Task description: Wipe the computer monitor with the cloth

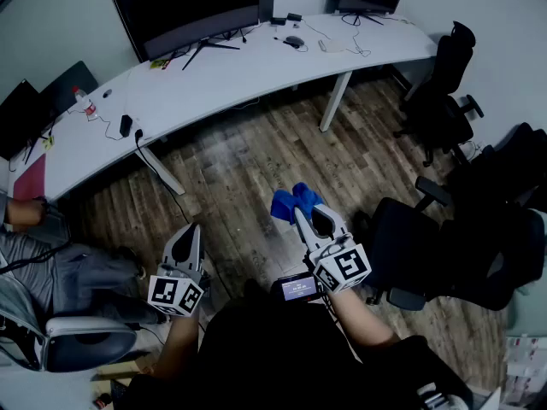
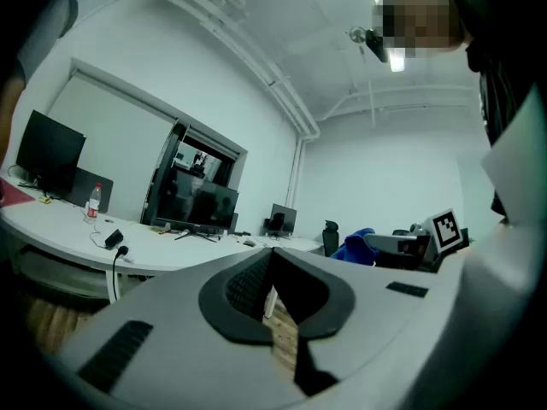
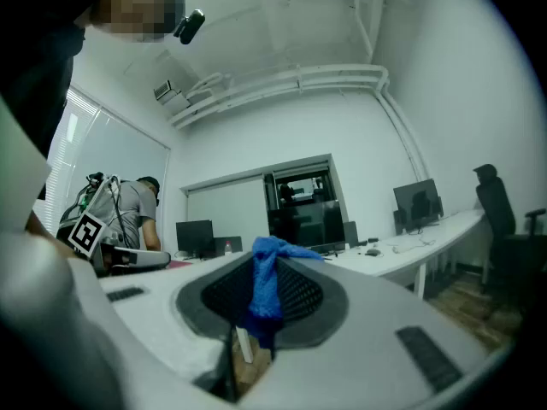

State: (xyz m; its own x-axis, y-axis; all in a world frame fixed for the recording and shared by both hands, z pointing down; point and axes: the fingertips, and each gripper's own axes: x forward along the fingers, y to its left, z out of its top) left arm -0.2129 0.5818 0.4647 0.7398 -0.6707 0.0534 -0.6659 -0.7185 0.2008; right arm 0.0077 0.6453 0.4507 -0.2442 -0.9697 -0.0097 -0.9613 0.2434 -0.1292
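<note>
Cloth, blue, bunched, in right tool

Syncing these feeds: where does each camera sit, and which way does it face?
Head view: on the person's head, looking steeply down at floor and desk; shows forearms, left tongs, and right tongs holding the cloth.
Left gripper view: on the left tongs, looking along their shut, empty jaws toward the monitor.
Right gripper view: on the right tongs, looking along jaws shut on the cloth.
Shared: both gripper views show the monitor and the other tongs.
</note>
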